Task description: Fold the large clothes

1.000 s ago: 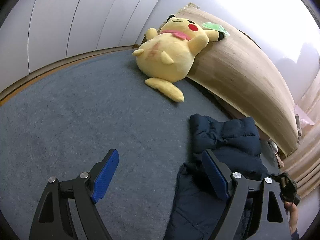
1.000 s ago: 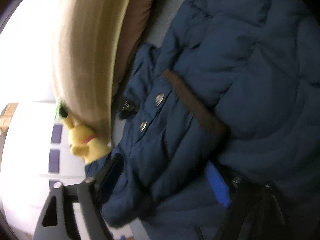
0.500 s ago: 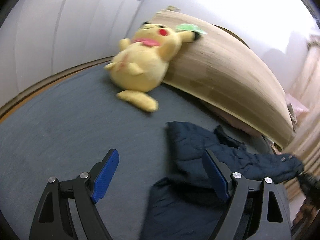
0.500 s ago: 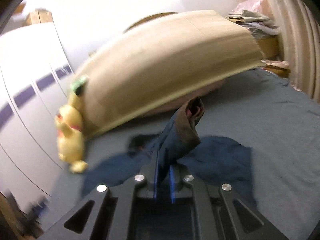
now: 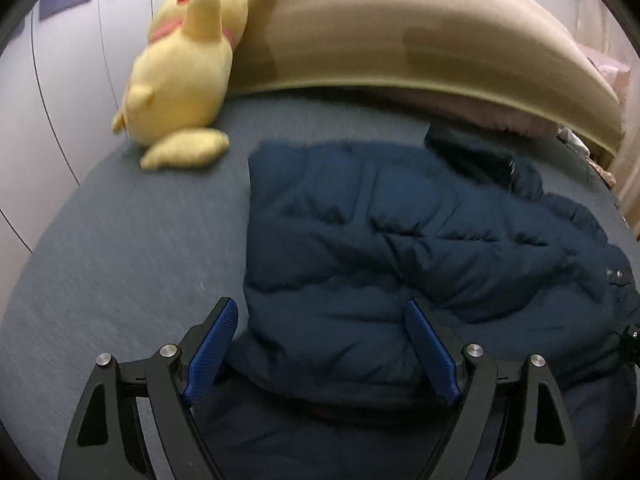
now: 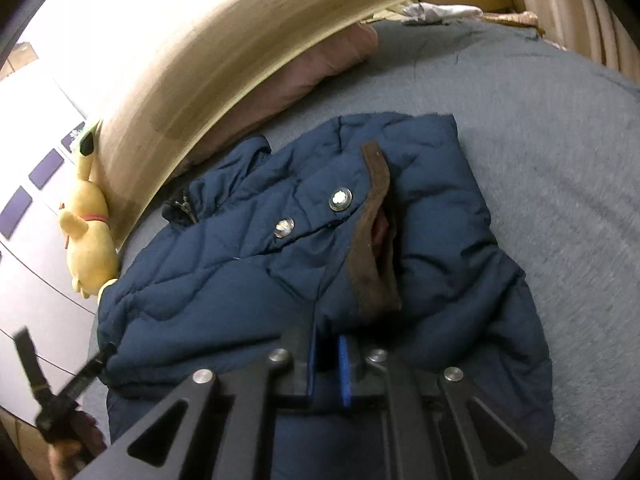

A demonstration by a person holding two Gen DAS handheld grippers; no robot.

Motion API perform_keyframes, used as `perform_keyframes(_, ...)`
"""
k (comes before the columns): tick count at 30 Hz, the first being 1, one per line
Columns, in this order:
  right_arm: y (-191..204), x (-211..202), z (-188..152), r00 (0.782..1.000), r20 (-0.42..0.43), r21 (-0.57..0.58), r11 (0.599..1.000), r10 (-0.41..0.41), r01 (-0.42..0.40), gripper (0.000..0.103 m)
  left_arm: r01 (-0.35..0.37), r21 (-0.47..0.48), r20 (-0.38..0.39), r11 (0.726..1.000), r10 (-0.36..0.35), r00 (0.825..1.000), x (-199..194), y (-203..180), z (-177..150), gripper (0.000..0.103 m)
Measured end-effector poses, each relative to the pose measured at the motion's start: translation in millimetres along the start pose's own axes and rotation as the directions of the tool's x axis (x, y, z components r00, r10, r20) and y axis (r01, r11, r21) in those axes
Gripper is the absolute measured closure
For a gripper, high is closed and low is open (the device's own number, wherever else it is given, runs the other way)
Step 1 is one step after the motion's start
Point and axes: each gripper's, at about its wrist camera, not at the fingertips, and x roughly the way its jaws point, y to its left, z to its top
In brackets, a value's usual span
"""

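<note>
A navy quilted puffer jacket (image 5: 400, 240) lies on the grey bed cover (image 5: 120, 260). My left gripper (image 5: 320, 340) is open, its blue pads either side of the jacket's near edge, just above it. In the right wrist view the jacket (image 6: 260, 260) shows two metal snaps and a brown-trimmed cuff (image 6: 372, 240) laid across it. My right gripper (image 6: 328, 364) is shut on a fold of the jacket near that cuff. The left gripper (image 6: 52, 396) shows at the lower left.
A yellow plush toy (image 5: 184, 72) lies at the bed's far left against a tan curved headboard (image 5: 400, 32). A pink pillow (image 6: 320, 68) lies under the headboard. White wardrobe doors (image 5: 60, 80) stand left. Curtains (image 6: 580, 12) hang far right.
My right gripper, shut on the sleeve, has come down from its raised position and laid the sleeve across the jacket. My left gripper has swung right and moved over the jacket's edge.
</note>
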Motion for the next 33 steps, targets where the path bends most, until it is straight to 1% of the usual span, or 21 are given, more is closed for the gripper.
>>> perform_keyframes(2,-10,2,-3,1.0,-0.013,0.024,1.0,0.016,-0.016,0.093,-0.002,0.001,-0.007,1.0,0.002,1.0,4,1,-3,0.016)
perform_keyframes(5,-20,15,-2,0.998,-0.045,0.08,0.996,0.049,-0.046,0.091,-0.021,0.03,-0.022,0.999,0.021,1.0,8,-2,-1,0.015)
perform_keyframes(7,-27,14,1,0.993,-0.071,0.137,0.987,0.097,-0.087,0.086,-0.025,0.024,-0.037,0.999,0.026,0.999,6,0,3,0.016)
perform_keyframes(8,-29,10,3,0.99,-0.085,0.151,0.984,0.108,-0.094,0.081,-0.017,0.014,-0.039,1.0,0.017,0.999,1,1,5,0.016)
perform_keyframes(9,-30,4,5,0.988,-0.094,0.157,0.982,0.122,-0.106,0.061,0.005,0.005,-0.033,1.0,-0.004,0.999,-6,3,7,0.016)
perform_keyframes(10,-31,-5,7,0.983,-0.095,0.157,0.978,0.155,-0.139,0.021,0.042,0.002,-0.01,0.999,-0.042,0.999,-19,6,10,0.016)
perform_keyframes(11,-31,-14,8,0.982,-0.087,0.151,0.976,0.17,-0.155,0.007,0.063,0.01,0.029,0.998,-0.063,0.998,-33,9,12,0.016)
perform_keyframes(12,-31,-33,11,0.987,-0.054,0.13,0.981,0.152,-0.144,0.001,0.069,0.02,0.077,0.997,-0.07,0.995,-48,11,16,0.016)
perform_keyframes(13,-31,-47,15,0.99,-0.023,0.119,0.984,0.137,-0.133,0.001,0.073,0.024,0.11,0.997,-0.075,0.991,-58,14,19,0.016)
perform_keyframes(14,-31,-57,17,0.99,-0.002,0.116,0.983,0.143,-0.142,0.001,0.077,0.022,0.147,0.997,-0.08,0.986,-70,17,24,0.016)
perform_keyframes(15,-33,-68,21,0.985,0.032,0.118,0.978,0.17,-0.173,0.001,0.084,0.017,0.169,0.996,-0.085,0.982,-77,17,28,0.016)
perform_keyframes(17,-27,-83,32,0.97,0.094,0.122,0.965,0.222,-0.233,0.001,0.109,0.03,0.182,0.994,-0.113,0.977,-82,6,35,0.016)
perform_keyframes(19,-11,-75,44,0.956,0.087,0.075,0.955,0.282,-0.288,0.001,0.113,0.077,0.188,0.991,-0.126,0.974,-77,-14,36,0.016)
perform_keyframes(20,-5,-68,47,0.952,0.077,0.064,0.951,0.297,-0.302,0.001,0.103,0.096,0.185,0.99,-0.119,0.975,-72,-24,35,0.016)
perform_keyframes(21,3,-54,51,0.951,0.056,0.047,0.951,0.303,-0.306,0.001,0.097,0.109,0.166,0.989,-0.114,0.979,-63,-37,32,0.016)
perform_keyframes(23,14,-28,54,0.962,0.017,0.015,0.962,0.273,-0.273,0.001,0.106,0.121,0.123,0.987,-0.121,0.985,-47,-53,27,0.016)
perform_keyframes(25,18,-4,54,0.968,-0.024,-0.002,0.968,0.251,-0.251,0.001,0.072,0.146,0.097,0.987,-0.086,0.992,-32,-65,22,0.016)
perform_keyframes(27,15,15,53,0.98,-0.051,-0.012,0.981,0.192,-0.193,0.001,0.05,0.171,0.048,0.984,-0.059,0.997,-15,-73,17,0.016)
perform_keyframes(28,13,23,51,0.985,-0.062,-0.016,0.986,0.164,-0.165,0.002,0.048,0.168,0.019,0.985,-0.052,0.998,-6,-73,13,0.016)
perform_keyframes(29,11,29,48,0.985,-0.073,-0.017,0.988,0.155,-0.156,0.002,0.05,0.163,0.016,0.985,-0.053,0.998,-1,-73,10,0.014)
perform_keyframes(33,14,42,46,0.989,-0.103,-0.06,0.992,0.106,-0.113,0.002,0.033,0.18,0.004,0.983,-0.034,0.999,9,-77,2,0.014)
